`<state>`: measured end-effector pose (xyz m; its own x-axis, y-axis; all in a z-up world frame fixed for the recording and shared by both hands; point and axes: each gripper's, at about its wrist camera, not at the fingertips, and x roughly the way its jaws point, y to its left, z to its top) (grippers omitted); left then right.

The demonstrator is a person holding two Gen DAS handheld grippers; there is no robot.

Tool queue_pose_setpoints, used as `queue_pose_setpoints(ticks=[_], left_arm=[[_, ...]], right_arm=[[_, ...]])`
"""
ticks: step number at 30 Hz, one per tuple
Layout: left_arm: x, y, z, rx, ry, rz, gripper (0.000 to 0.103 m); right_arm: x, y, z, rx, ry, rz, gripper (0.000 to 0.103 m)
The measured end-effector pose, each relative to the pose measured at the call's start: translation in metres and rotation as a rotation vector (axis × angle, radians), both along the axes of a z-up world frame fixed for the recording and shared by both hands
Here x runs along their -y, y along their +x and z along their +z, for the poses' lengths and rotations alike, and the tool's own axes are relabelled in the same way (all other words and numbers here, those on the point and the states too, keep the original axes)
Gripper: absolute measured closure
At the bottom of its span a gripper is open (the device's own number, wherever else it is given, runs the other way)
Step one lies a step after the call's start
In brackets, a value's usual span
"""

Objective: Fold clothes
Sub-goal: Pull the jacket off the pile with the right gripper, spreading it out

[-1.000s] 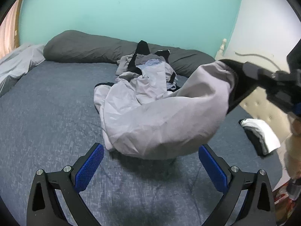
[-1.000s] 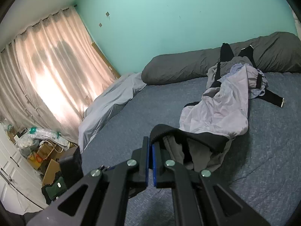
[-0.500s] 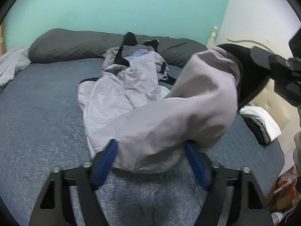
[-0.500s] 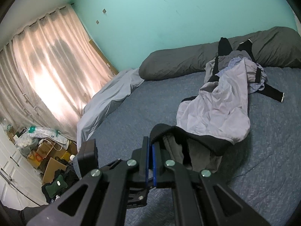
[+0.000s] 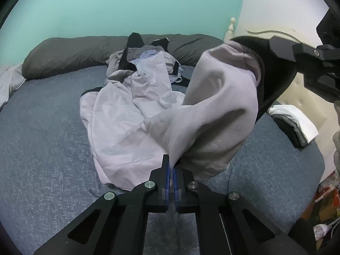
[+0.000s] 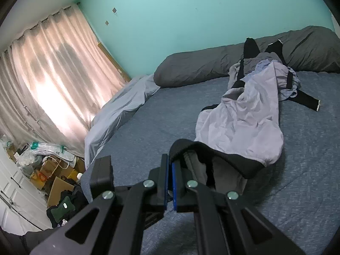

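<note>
The left gripper is pinching the near edge of the lilac garment; the right gripper is clamping its black waistband. Both are lifting it off the bed, apparently to spread it flat for folding.

A home bedroom is indicated by a bed covered in a blue-grey spread, a long dark pillow laid against a turquoise wall, a curtained window, a tufted headboard, and boxes and bags piled on the floor.
</note>
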<state>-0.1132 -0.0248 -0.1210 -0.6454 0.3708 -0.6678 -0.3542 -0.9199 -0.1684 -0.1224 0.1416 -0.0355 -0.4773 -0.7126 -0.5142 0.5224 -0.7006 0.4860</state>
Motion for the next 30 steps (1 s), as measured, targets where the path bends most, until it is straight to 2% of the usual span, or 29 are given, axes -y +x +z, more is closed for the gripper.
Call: queue_pose_setpoints(ticks=[7,12,14,18,22,26,30], left_arm=[[0.021,-0.008,0.002,0.015,0.017,0.039,0.101],[0.033,-0.019,0.000,0.031,0.004,0.055,0.101],[0.036,-0.024,-0.004,0.042,-0.001,0.062,0.101],[0.045,-0.034,-0.015,0.068,-0.004,0.089,0.102],[0.054,-0.038,-0.020,0.075,-0.002,0.104,0.102],[0.060,-0.041,-0.022,0.081,0.000,0.105,0.102],[0.064,-0.043,-0.024,0.084,0.007,0.109,0.102]], right_arm=[[-0.008,-0.011,-0.015,0.075,0.033,-0.029,0.097],[-0.013,-0.019,-0.039,0.139,0.110,-0.045,0.097],[-0.016,-0.021,-0.049,0.167,0.123,-0.043,0.094],[-0.023,-0.021,-0.066,0.210,0.149,-0.014,0.078],[-0.038,-0.015,-0.078,0.204,0.184,0.006,0.077],[-0.055,-0.018,-0.100,0.216,0.245,-0.038,0.077],[-0.059,-0.021,-0.134,0.220,0.377,-0.065,0.073]])
